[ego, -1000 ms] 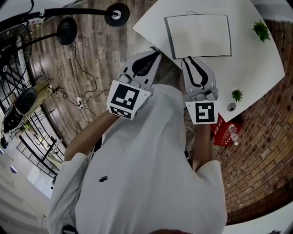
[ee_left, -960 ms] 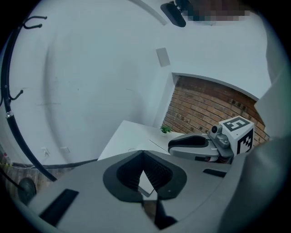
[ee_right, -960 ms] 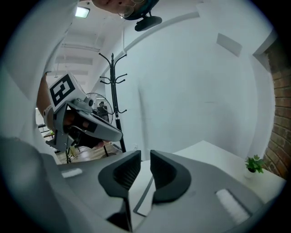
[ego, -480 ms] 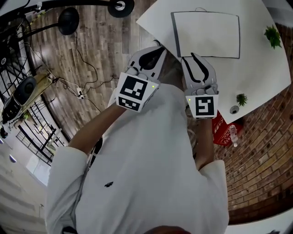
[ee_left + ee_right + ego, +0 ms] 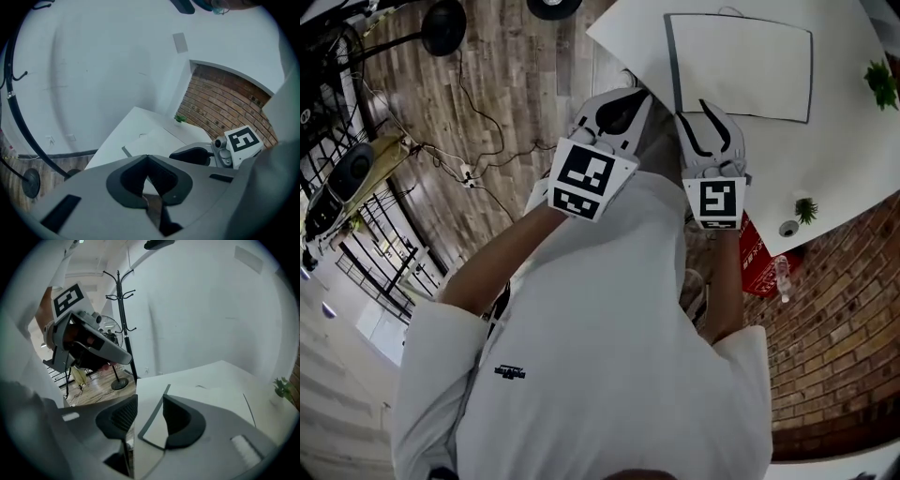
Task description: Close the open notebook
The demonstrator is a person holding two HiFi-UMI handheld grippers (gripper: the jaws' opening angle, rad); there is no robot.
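The notebook (image 5: pixel 741 66) lies flat on the white table (image 5: pixel 628 37), a pale page facing up with a dark edge along its left and near sides. It also shows in the left gripper view (image 5: pixel 150 140) and between the right jaws (image 5: pixel 153 425). Both grippers hang at the table's near edge, in front of the person's chest, and touch nothing. My left gripper (image 5: pixel 628 94) (image 5: pixel 147 159) is shut and empty, its tips meeting. My right gripper (image 5: pixel 714 106) (image 5: pixel 149 408) points at the notebook's near left corner; its jaws are opening with nothing gripped.
Two small green plants (image 5: pixel 881 82) (image 5: pixel 806 208) and a small round object (image 5: pixel 787 228) sit on the table's right side. A red box (image 5: pixel 759 267) lies on the brick-patterned floor below. Cables (image 5: pixel 469 173) run over the wooden floor at left; a coat stand (image 5: pixel 123 324) rises beyond.
The right gripper's jaws have parted wider. Both grippers have sunk a little toward the table edge, and the table and notebook have drifted right in the head view.
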